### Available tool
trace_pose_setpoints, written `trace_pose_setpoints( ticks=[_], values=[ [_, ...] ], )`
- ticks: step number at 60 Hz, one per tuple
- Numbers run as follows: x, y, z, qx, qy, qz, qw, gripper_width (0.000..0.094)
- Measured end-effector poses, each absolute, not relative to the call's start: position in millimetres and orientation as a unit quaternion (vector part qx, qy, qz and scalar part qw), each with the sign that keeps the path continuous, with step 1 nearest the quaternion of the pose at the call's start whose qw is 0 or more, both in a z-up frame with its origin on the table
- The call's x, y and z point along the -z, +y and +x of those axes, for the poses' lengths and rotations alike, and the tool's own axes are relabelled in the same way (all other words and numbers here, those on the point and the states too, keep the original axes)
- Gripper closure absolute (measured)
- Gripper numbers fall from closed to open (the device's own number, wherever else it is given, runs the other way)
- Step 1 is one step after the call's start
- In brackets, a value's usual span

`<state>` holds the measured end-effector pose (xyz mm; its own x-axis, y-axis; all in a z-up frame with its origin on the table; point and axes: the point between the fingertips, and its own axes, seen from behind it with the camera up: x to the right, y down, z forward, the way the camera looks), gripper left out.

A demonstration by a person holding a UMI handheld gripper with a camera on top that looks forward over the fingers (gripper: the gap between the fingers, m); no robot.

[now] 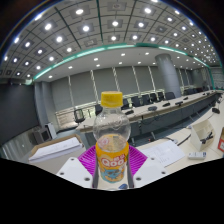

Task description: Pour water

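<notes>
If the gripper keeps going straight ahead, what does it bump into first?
Nothing new, probably: the bottle with the yellow cap already sits between the gripper jaws. Beyond it come the desks, though how far is unclear.

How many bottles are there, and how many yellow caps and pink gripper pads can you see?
Bottle, clear with a Qoo label, standing between the gripper fingers: 1
Yellow cap on the bottle: 1
Pink pads, one showing at each side of the bottle: 2
Total: 4
</notes>
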<state>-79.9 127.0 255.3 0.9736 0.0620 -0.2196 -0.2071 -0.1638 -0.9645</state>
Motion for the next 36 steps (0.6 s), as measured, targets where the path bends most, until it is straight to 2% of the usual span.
trace_pose_setpoints(
  ticks=[9, 20, 21, 22, 34, 36],
  values=[
    [-206, 154, -25, -0.025, 0.004, -0.777, 0.629, 0.0534],
    [-138, 173, -8, -0.023, -0.024, -0.807, 0.589, 0.0534],
    [-116, 187, -1, -0.022, -0.028, -0.809, 0.587, 0.0534],
    [-121, 179, -6, -0.023, -0.03, -0.811, 0.584, 0.0534],
    [-70, 185, -3, -0.038, -0.05, -0.822, 0.566, 0.0529],
    [-73, 186, -3, -0.044, -0.049, -0.813, 0.579, 0.0529]
  ],
)
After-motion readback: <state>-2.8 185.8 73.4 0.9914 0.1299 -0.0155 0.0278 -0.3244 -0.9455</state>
